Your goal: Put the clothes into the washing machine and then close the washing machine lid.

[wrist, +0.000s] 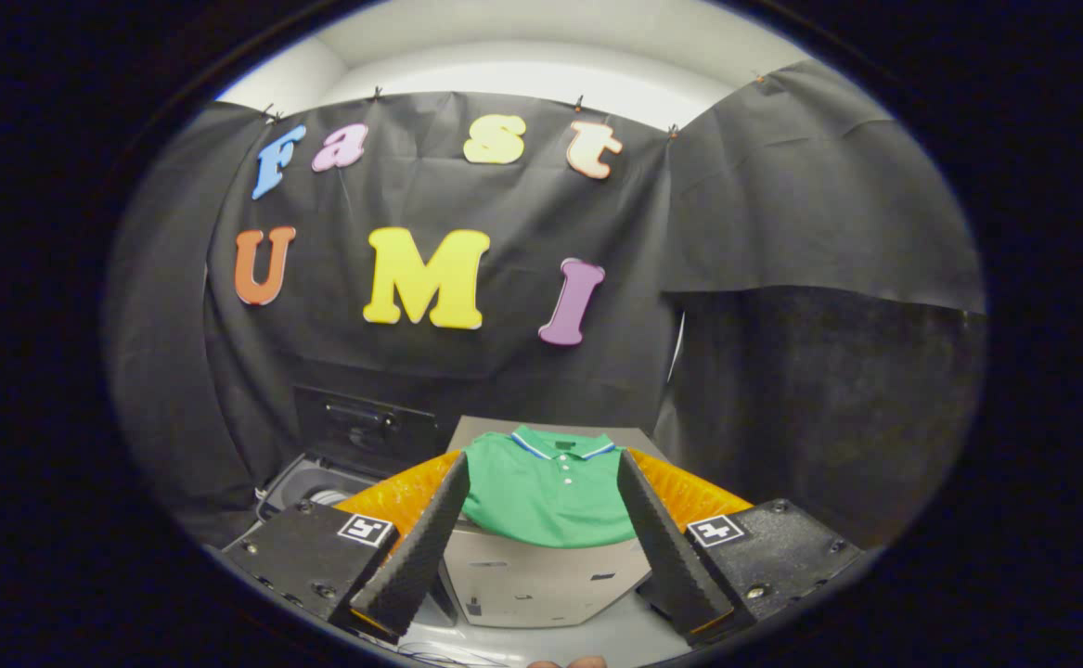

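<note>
The hand-held gripper (546, 501) hangs with its two fingers spread wide apart and nothing pressed between them, so it is released. Each finger (425, 547) slants inward toward the other, and their tips frame the garment without touching it as far as can be seen. Just ahead of the fingers, in the gap between the tips, a green polo shirt (546, 492) lies spread flat on top of a pale box (541, 580), with its collar on the far side and its hem draping over the box's near edge. The collar has a light stripe and a short buttoned placket below it. An orange surface (406, 496) shows behind each finger, on both sides of the shirt. Beyond the left finger and lower down sits the washing machine (318, 482), its dark lid (365, 431) raised upright against the wall and the round drum opening visible under it. The shirt is well apart from that opening, off to its right. Black cloth (782, 390) hangs behind everything.
</note>
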Motion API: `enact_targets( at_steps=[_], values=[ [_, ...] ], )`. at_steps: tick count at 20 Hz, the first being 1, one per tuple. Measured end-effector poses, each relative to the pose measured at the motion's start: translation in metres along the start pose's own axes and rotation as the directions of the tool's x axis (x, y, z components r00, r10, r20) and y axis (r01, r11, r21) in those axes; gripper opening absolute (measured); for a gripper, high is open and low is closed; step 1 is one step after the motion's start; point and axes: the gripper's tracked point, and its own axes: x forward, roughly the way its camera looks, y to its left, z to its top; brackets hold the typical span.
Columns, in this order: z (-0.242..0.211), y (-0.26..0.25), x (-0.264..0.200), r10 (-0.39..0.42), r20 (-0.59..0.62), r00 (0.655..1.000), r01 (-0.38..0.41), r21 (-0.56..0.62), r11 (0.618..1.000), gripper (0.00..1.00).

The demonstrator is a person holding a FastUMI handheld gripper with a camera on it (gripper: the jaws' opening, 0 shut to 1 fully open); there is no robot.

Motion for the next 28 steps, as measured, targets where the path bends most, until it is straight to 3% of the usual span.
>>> enact_targets(
  at_steps=[6, 12, 16, 17, 21, 25, 26, 28],
  values=[
    [-0.034, -0.019, 0.115, 0.018, -0.157, 0.987, -0.013, 0.032, 0.999, 1.00],
    [-0.071, -0.029, 0.182, 0.035, -0.267, 0.963, -0.027, 0.035, 0.999, 1.00],
    [-0.111, -0.029, 0.197, 0.058, -0.398, 0.916, -0.063, 0.001, 0.998, 1.00],
    [-0.113, -0.021, 0.204, 0.096, -0.377, 0.921, -0.091, 0.030, 0.995, 1.00],
    [-0.112, -0.021, 0.202, 0.121, -0.401, 0.908, -0.075, 0.129, 0.989, 0.98],
    [-0.114, -0.020, 0.204, 0.134, -0.455, 0.881, -0.078, 0.140, 0.987, 0.97],
    [-0.113, -0.019, 0.204, 0.151, -0.464, 0.873, -0.091, 0.151, 0.984, 0.95],
    [-0.109, -0.018, 0.207, 0.191, -0.447, 0.874, -0.097, 0.224, 0.970, 0.60]
  ],
)
